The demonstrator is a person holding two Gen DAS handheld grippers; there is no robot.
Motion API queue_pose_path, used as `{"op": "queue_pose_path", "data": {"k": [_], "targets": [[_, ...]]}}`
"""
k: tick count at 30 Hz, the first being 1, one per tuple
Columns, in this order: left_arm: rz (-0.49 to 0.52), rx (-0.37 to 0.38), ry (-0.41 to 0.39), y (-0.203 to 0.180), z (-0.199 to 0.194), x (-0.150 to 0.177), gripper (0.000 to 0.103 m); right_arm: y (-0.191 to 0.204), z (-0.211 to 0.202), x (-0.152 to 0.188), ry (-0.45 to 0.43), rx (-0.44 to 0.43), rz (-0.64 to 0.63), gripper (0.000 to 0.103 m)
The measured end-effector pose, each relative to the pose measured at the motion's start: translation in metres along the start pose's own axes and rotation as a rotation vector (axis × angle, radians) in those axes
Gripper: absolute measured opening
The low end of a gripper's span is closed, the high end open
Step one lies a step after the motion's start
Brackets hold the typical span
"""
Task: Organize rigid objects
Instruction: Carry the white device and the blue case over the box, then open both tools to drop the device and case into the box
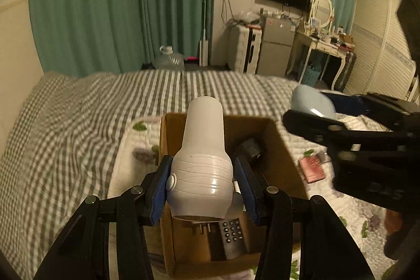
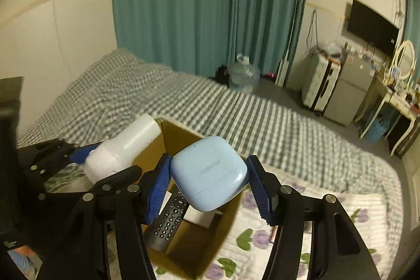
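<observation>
While both arms are hanging over the open cardboard box (image 1: 273,134) on the bed (image 1: 78,122), the left hand-held gripper (image 1: 202,181) is clamping a white bottle-shaped device (image 1: 203,148) between its blue pads, the narrow end pointing away from the camera and above the box's far edge. Just to its right, the right hand-held gripper (image 2: 208,177) is squeezing a pale blue earbud case (image 2: 210,172) marked with a brand name, holding it above the box's opening. Inside the box a black remote control (image 2: 170,217) is lying at a slant beside a small white block (image 2: 198,218). A pink card-like thing (image 1: 312,168) is resting on the flowered quilt (image 2: 309,217) just right of the box. Green curtains (image 2: 210,4) are hanging behind the bed.
</observation>
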State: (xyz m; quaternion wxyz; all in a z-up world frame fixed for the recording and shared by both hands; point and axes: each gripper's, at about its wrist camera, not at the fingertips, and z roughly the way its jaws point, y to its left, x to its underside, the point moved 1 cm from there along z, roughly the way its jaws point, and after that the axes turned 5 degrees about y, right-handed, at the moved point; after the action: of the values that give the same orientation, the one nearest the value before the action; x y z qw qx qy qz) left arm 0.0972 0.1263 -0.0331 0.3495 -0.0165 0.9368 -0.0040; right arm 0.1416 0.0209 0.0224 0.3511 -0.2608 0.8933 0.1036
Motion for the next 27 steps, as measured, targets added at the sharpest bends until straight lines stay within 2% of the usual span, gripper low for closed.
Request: {"op": "queue_pose_path", "data": {"k": [6, 9, 13, 19, 20, 21, 23, 27], "targets": [[0.022, 0.004, 0.045, -0.003, 0.018, 0.010, 0.049, 0.001, 0.071, 0.012, 0.087, -0.009, 0.016, 0.058], [0.029, -0.025, 0.061, -0.003, 0.029, 0.017, 0.049, 0.001, 0.095, 0.017, 0.117, -0.023, 0.031, 0.058], [0.025, -0.011, 0.088, -0.001, 0.040, 0.022, 0.049, 0.000, 0.109, 0.022, 0.134, -0.049, 0.045, 0.058], [0.023, -0.006, 0.073, -0.003, 0.036, 0.022, 0.051, -0.001, 0.104, 0.021, 0.129, -0.053, 0.063, 0.058], [0.021, -0.015, 0.066, -0.005, 0.032, 0.022, 0.058, -0.002, 0.100, 0.020, 0.121, -0.044, 0.068, 0.060], [0.020, -0.029, 0.062, -0.009, 0.026, 0.022, 0.063, -0.004, 0.093, 0.019, 0.106, -0.038, 0.073, 0.071], [0.028, -0.051, 0.047, -0.013, 0.018, 0.021, 0.064, -0.009, 0.076, 0.016, 0.071, -0.038, 0.085, 0.084], [0.045, -0.072, 0.023, -0.028, -0.001, 0.017, 0.066, -0.023, 0.033, 0.015, 0.011, -0.015, 0.087, 0.086]]}}
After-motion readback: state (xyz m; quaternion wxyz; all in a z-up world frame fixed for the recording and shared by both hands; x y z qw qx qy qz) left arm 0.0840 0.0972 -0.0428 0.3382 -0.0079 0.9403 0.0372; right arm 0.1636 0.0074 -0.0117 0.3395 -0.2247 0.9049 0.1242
